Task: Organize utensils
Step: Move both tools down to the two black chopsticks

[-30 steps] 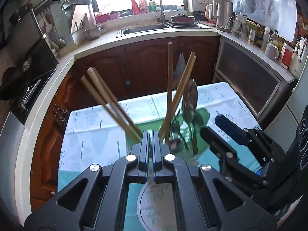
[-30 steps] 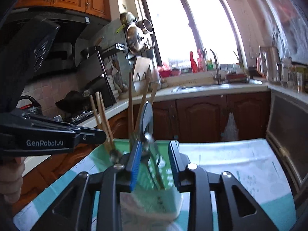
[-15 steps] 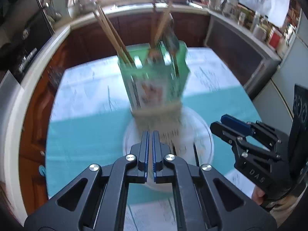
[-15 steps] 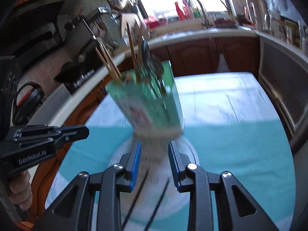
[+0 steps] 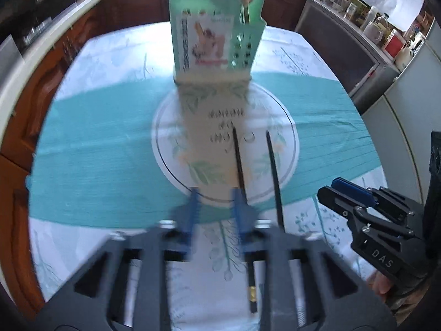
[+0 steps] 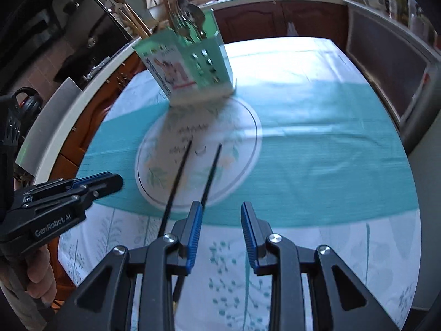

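Left gripper (image 5: 213,207) newly parted above slim black chopsticks (image 5: 239,162).

Both handheld units are the same build: chunky matte black plastic frames with triangular cutouts in the arms and silver round-head screws at the pivots. The right gripper (image 6: 220,231) has two black fingers faced with ribbed bright-blue pads (image 6: 195,234). The left gripper (image 5: 213,212) has the same blue-padded jaws, just blurry in its own camera. From the side, the left one carries white "GenRobot.AI" lettering on its black body, and the right one reads "DAS" in the left wrist view. A bare hand (image 6: 41,273) wraps the left unit's handle; no sleeve visible.
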